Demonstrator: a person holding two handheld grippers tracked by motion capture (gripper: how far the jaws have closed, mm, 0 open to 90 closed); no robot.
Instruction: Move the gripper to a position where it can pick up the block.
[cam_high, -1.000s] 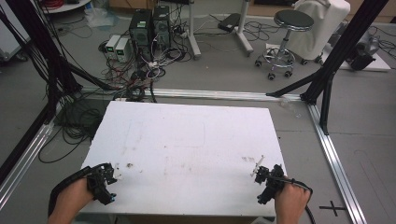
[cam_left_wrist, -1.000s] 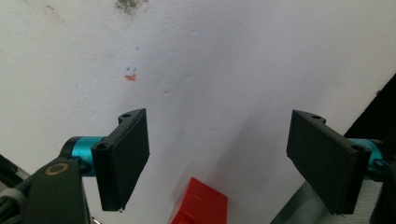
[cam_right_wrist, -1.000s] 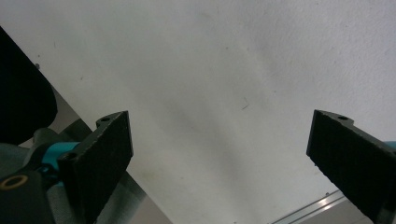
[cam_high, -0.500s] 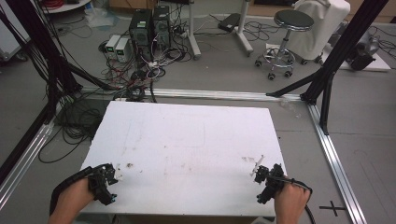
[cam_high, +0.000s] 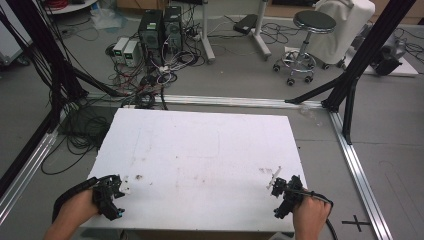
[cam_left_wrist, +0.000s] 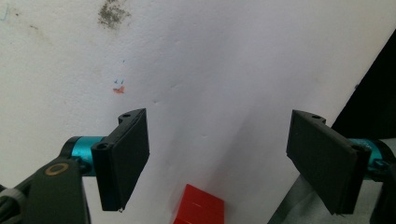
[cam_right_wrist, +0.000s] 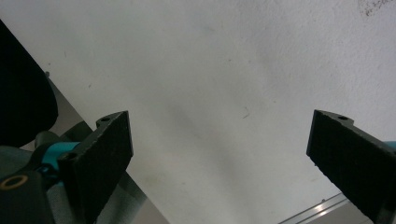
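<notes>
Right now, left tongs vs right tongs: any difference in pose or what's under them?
The left tongs sit at the table's near-left corner; the right tongs sit at its near-right corner. A red piece lies on the table between the left tongs' jaws; bare white surface lies between the right tongs' jaws. Shared: both wide open, holding nothing, each in a hand.

We find almost no change over the last second: our left hand-held gripper (cam_high: 112, 194) and right hand-held gripper (cam_high: 285, 194) sit at the same near corners of the desk (cam_high: 200, 150), jaws spread as before.
</notes>
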